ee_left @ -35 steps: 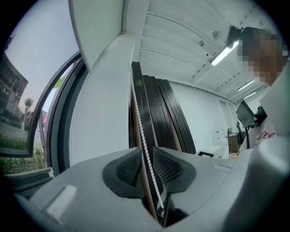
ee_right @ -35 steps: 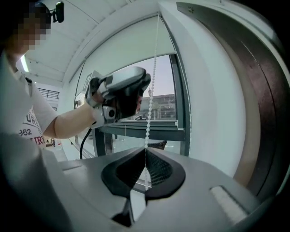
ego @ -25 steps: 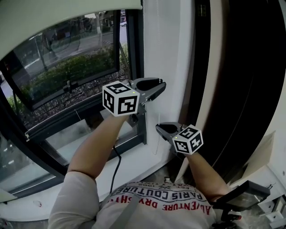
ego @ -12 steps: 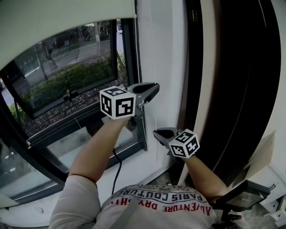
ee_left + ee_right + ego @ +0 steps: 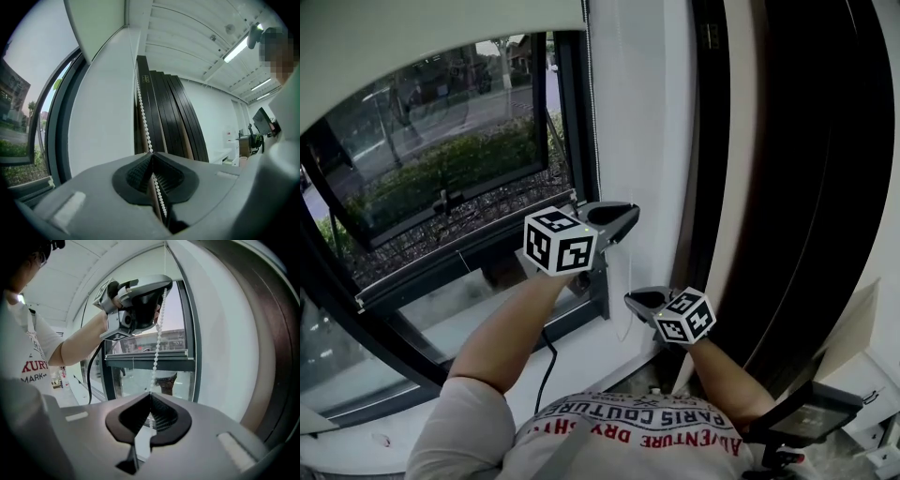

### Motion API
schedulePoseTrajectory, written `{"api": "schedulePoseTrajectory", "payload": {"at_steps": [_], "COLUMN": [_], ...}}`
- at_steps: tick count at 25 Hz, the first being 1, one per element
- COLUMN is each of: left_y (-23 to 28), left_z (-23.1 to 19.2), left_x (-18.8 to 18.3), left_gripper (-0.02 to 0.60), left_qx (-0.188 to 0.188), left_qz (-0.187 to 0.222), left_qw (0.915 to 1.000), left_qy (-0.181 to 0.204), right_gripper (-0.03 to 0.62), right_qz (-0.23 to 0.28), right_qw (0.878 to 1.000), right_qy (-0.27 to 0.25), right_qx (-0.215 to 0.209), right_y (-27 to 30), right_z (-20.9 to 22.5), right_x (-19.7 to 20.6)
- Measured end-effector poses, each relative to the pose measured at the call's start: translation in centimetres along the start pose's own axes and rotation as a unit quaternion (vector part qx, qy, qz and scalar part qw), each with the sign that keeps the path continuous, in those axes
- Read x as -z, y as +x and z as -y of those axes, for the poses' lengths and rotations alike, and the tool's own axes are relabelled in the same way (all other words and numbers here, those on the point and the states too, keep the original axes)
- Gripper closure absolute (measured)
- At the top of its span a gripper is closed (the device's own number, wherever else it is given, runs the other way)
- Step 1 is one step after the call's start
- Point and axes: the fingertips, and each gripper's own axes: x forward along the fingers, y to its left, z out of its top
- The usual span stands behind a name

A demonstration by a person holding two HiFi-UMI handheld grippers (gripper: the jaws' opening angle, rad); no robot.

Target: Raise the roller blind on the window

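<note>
Looking steeply down from the person's head, a large dark-framed window (image 5: 441,187) fills the left half of the scene, with a street, trees and a green hedge visible through the glass. Its pale roller blind (image 5: 412,47) covers only the top-left corner, its bottom edge curving across the upper part of the window, so most of the pane is uncovered. To the right of the window stands a white wall (image 5: 642,122), and beyond that a row of tall dark panels (image 5: 797,187). Below the window runs a white sill (image 5: 581,356), with a black cable (image 5: 546,361) trailing over it. Two bare forearms (image 5: 502,328) reach up from a white printed T-shirt (image 5: 628,427) at the bottom edge. The left gripper (image 5: 630,214), carrying a cube with square markers, is the higher of the two and is held roughly level beside the right edge of the window frame; its jaws have just been closing, and in its own view they are pressed together on the white bead chain (image 5: 143,117), which rises from between the pads along the edge of the wall. The right gripper (image 5: 630,300) sits lower and just to the right, tilted slightly downward; its jaws are likewise squeezed tight on the same chain, further down. In the right gripper view the chain runs straight from its pads up to the left gripper above
</note>
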Motion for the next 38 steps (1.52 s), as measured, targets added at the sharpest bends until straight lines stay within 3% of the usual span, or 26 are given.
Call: {"api": "schedulePoseTrajectory", "payload": {"at_steps": [8, 14, 20, 23, 27, 31, 34, 38], "left_y": [-0.1, -0.4, -0.3, -0.4, -0.8, -1.0, -1.3, -1.5], "left_z": [0.6, 1.3, 2.6, 3.5, 3.6, 3.8, 4.0, 4.1], "left_x": [6.0, 10.5, 15.0, 16.2, 16.2, 16.0, 15.9, 15.8], "left_gripper": [0.572, 0.574, 0.574, 0.574, 0.574, 0.574, 0.574, 0.574], "left_qx": [-0.004, -0.011, -0.016, -0.015, -0.018, -0.018, -0.021, -0.022], "left_qz": [-0.015, -0.063, -0.064, -0.066, -0.064, -0.060, -0.053, -0.049], "left_qw": [0.9997, 0.9979, 0.9955, 0.9950, 0.9950, 0.9953, 0.9956, 0.9958], "left_qy": [-0.018, -0.009, -0.067, -0.074, -0.075, -0.074, -0.074, -0.074], "right_gripper": [0.586, 0.586, 0.586, 0.585, 0.585, 0.576, 0.441, 0.391], "right_qz": [-0.055, -0.090, -0.137, -0.146, -0.150, -0.153, -0.139, -0.063], "right_qw": [0.998, 0.994, 0.988, 0.986, 0.984, 0.984, 0.983, 0.989], "right_qy": [0.032, 0.058, 0.065, 0.079, 0.093, 0.065, 0.061, 0.074], "right_qx": [-0.006, -0.006, -0.012, -0.014, -0.017, -0.070, -0.101, -0.110], "right_y": [1.1, 1.9, 2.3, 2.6, 2.3, 1.9, 1.0, -1.6], "right_z": [0.2, 0.2, -0.1, -0.6, -0.4, -2.2, -2.9, -1.3], "right_x": [5.9, 10.4, 15.0, 16.3, 16.4, 16.1, 14.6, 8.6]}}
